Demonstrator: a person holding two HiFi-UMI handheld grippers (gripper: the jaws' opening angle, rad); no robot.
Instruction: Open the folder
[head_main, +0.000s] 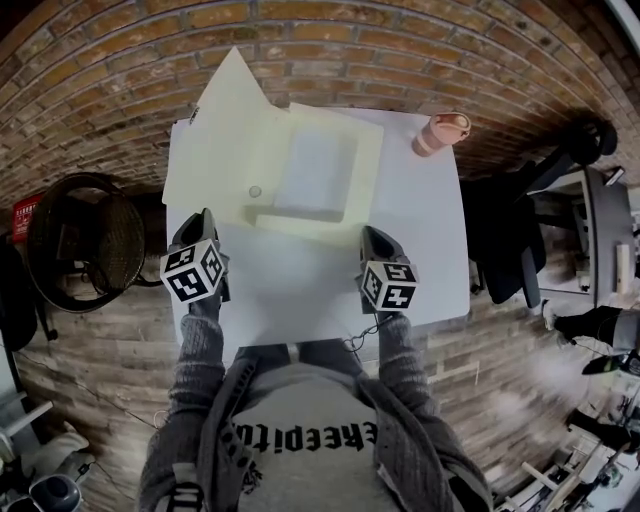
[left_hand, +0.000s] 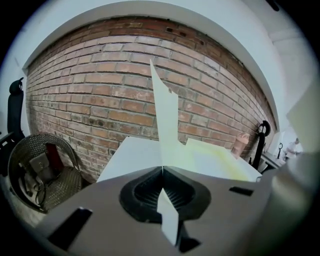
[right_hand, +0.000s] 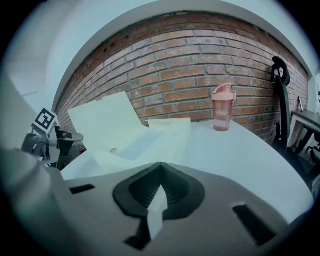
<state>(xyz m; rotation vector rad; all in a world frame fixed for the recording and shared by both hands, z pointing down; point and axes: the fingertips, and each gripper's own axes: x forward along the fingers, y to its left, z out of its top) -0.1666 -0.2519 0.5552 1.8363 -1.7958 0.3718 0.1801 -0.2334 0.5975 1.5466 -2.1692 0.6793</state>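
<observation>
Folder (head_main: 310, 175) lies open on the far half of the white worktop (head_main: 300, 295), pale yellow. Its cover (head_main: 225, 130) is raised on the left side, with the peak tilted toward the brick wall (head_main: 330, 30). The folder's far edge sits near the worktop's back edge, and the cover's left edge runs about level with the worktop's left edge.

Left hand-held gripper (head_main: 204, 216) has its jaws closed on the cover's near-left edge. In the left gripper view the sheet (left_hand: 165, 120) rises straight out of the pinched tips (left_hand: 162, 167).

Right hand-held gripper (head_main: 372, 232) has its jaws together with nothing between them (right_hand: 160, 165). It sits just beside the folder's near-right corner; contact cannot be told.

The near half of the worktop is bare between and in front of both grippers. A wide bare strip lies right of the folder.

Pink bottle (head_main: 440, 133) stands upright at the far-right corner, apart from the folder. Wire basket (head_main: 85, 235) is on the floor left of the worktop. Black office chair (head_main: 520, 235) stands close to the right edge. The floor is wood plank.
</observation>
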